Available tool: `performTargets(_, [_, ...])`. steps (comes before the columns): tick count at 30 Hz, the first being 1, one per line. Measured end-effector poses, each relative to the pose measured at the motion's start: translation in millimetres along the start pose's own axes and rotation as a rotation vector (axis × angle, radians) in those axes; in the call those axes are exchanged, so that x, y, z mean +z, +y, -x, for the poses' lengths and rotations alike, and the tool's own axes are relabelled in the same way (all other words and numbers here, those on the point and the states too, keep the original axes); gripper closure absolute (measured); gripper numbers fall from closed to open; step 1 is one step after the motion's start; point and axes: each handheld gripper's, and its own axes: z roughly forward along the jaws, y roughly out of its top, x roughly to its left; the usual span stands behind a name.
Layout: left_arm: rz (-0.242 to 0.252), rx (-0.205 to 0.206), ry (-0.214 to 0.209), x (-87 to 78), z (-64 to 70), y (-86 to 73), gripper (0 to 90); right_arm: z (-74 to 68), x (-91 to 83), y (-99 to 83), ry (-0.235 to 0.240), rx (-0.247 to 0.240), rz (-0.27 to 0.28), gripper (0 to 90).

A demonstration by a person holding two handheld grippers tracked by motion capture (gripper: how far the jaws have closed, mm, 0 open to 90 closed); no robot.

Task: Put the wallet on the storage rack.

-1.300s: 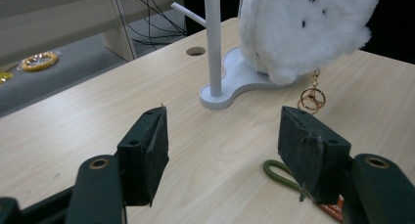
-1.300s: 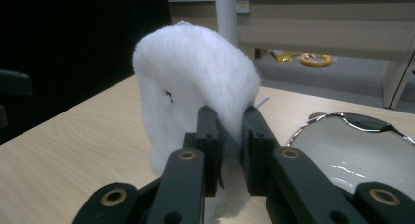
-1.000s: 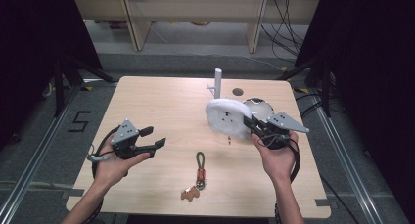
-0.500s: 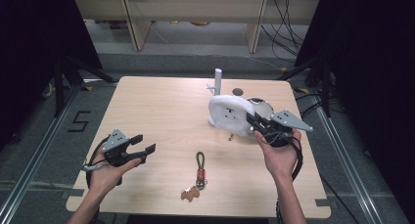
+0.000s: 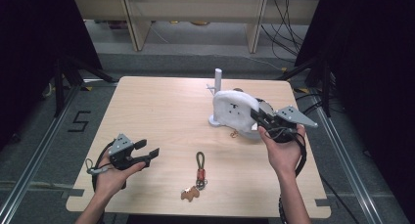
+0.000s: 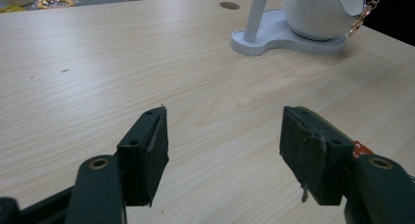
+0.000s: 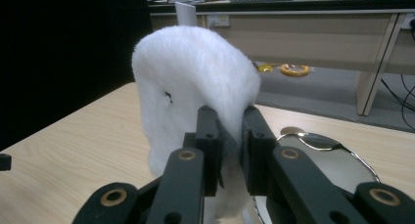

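Pale wood table (image 5: pixel 161 116) under you, dark floor all round it. Since half a second ago, your right gripper (image 5: pixel 260 117) has carried the white fluffy piece (image 5: pixel 234 109) a little farther left and up, so it now hangs over the white stand (image 5: pixel 218 82) and hides most of its base. Its jaws are clamped on the fluffy piece's edge, clearest in the right gripper view (image 7: pixel 229 136). Your left gripper (image 5: pixel 144 153) has dropped back toward the near left edge, jaws spread wide with nothing between them (image 6: pixel 222 150). A keyring strap (image 5: pixel 199 170) lies on the table between your hands, well apart from both. A small gold chain (image 6: pixel 366 11) dangles beside the stand.
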Motion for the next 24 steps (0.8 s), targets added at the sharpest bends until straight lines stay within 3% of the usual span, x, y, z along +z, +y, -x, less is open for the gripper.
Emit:
performTargets(12, [-0.016,0.001,-0.001,2.6,1.4,-3.5,34.7,8.7,-1.7,8.8,-0.037,0.022,0.008,81.2])
performTargets(15, [-0.025,-0.003,0.007,2.5,2.6,-4.3,34.7,12.7,-2.0,11.2,-0.046,0.001,0.005,81.1])
performTargets(18, [-0.025,-0.006,0.005,2.6,2.9,-4.8,34.7,13.4,-1.8,12.3,-0.056,0.030,0.006,81.2])
performTargets(21, [-0.025,-0.006,0.005,2.5,2.8,-4.9,34.7,18.1,-0.9,13.9,-0.059,0.007,0.011,81.2])
performTargets(24, [-0.025,-0.006,0.006,2.4,2.4,-5.1,34.7,21.0,-0.3,15.3,-0.065,0.018,0.015,81.2])
